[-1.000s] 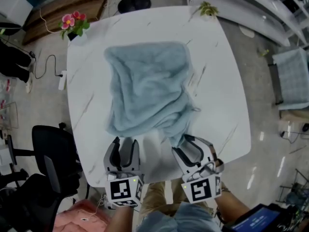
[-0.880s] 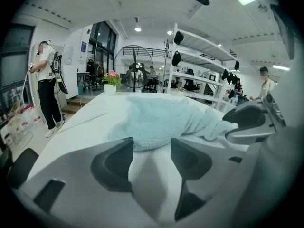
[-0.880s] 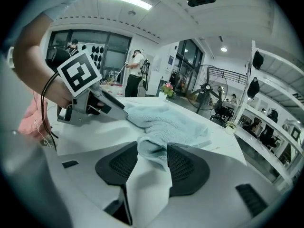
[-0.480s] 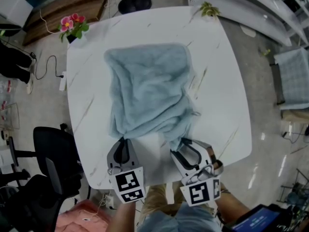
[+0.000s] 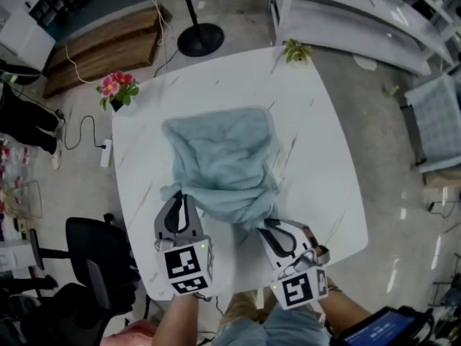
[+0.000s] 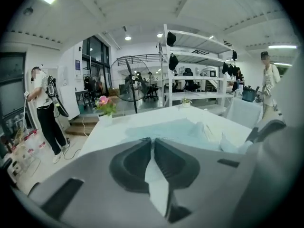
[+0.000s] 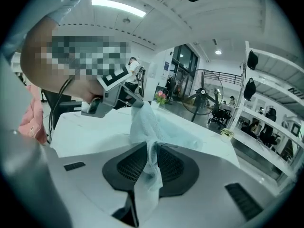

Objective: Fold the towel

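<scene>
Pale blue towel (image 5: 223, 157) on the bench (image 5: 320, 157), my left gripper (image 5: 180, 197) and right gripper (image 5: 267, 225) have both just clamped onto its near edge.

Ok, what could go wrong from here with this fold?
1. The left tongs, only just closed, pinch a thin tip of the towel at its corner; that tip could slip out during the lift.
2. The right tongs, also just closing, hold a bunched wad rather than a flat corner, so the fold may land twisted or crooked.
</scene>
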The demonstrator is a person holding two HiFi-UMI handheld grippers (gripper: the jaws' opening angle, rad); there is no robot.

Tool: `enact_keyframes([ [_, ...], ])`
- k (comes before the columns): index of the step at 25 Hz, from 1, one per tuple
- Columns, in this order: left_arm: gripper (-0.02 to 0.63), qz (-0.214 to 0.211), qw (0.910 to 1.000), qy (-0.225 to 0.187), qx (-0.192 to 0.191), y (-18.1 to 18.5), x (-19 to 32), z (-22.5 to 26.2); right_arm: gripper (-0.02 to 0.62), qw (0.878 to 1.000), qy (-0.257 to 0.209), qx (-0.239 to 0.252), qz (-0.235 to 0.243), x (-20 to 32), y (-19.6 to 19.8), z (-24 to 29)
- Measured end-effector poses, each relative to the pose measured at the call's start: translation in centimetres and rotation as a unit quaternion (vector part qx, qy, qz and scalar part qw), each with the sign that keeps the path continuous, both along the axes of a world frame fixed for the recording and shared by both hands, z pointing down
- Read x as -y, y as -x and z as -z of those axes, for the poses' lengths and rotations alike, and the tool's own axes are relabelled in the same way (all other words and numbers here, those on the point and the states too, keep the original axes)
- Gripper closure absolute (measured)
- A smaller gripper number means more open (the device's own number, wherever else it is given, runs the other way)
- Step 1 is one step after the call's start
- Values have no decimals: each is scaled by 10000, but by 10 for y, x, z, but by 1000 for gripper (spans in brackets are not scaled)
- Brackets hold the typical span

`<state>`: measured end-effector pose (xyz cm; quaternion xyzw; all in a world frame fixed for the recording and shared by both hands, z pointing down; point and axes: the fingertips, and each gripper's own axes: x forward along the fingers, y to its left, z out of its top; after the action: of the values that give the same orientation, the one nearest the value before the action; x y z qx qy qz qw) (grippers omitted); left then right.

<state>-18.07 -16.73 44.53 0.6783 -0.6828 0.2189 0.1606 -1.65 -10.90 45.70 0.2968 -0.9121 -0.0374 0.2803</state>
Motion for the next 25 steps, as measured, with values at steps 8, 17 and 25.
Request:
enact_keyframes([
  [8,577,-482,9988,-18,30,-35,104,10,538,9974,130,370,-605,57,-26,4],
  [17,530,-1034,9916,775,-61,-56,112,-48,483,9919,823,602,-763,73,-36,-38],
  [25,497,-777,9956,387,-354,-36,60,-10,400,9862,1345,692,-668,28,-48,-44],
])
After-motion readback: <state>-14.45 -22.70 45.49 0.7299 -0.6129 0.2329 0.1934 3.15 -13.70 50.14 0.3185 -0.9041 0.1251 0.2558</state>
